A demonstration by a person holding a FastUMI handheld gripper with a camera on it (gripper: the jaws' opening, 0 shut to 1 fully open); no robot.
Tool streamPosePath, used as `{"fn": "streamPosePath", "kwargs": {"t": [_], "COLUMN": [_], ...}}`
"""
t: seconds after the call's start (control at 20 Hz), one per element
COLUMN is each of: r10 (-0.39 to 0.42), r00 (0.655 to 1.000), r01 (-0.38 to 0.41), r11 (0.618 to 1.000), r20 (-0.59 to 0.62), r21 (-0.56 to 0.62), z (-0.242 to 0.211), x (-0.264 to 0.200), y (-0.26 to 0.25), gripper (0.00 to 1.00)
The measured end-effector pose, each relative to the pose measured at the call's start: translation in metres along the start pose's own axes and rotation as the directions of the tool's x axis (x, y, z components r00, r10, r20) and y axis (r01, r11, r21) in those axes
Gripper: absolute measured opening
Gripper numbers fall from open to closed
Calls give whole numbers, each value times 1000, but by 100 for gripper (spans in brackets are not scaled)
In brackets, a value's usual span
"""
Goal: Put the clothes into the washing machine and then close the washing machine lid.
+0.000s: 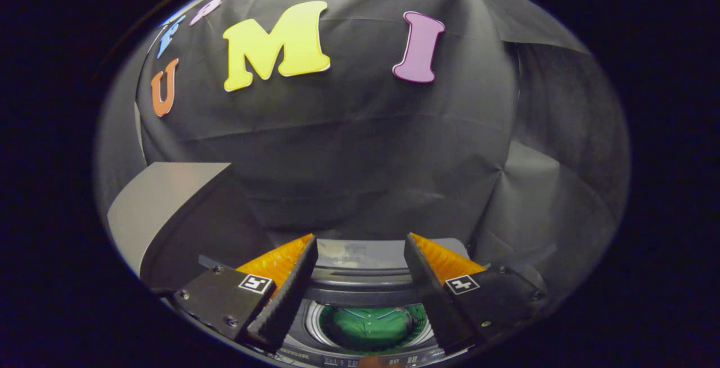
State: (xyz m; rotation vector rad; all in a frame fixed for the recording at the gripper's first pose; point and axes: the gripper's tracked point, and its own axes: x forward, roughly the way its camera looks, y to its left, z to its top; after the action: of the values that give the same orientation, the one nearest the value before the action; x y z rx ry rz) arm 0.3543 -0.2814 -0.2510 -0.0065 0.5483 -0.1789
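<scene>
My gripper [360, 244] hangs above the washing machine [360, 286] with its fingers open and nothing between them. Below, between the fingers, I see the round drum opening, and a green garment [371, 326] lies inside the drum. The machine's grey lid [163, 205] stands raised to the left of the left finger. The machine's back panel lies just ahead of the fingertips.
The black cloth wall [360, 148] of the booth hangs close behind the machine and wraps round to the right. The control strip at the machine's front edge [360, 361] is partly visible under the fingers.
</scene>
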Motion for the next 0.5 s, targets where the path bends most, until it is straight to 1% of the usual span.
{"fn": "streamPosePath", "kwargs": {"t": [0.2, 0.3, 0.5], "r10": [-5, -17, -17], "r00": [998, 995, 993], "r01": [6, 17, 17], "r11": [1000, 1000, 1000], "r20": [-66, -103, -121], "r21": [15, 0, 3], "z": [-38, -60, -79], "x": [-10, -13, -29], "y": [-4, -8, -6], "gripper": [97, 97, 97]}}
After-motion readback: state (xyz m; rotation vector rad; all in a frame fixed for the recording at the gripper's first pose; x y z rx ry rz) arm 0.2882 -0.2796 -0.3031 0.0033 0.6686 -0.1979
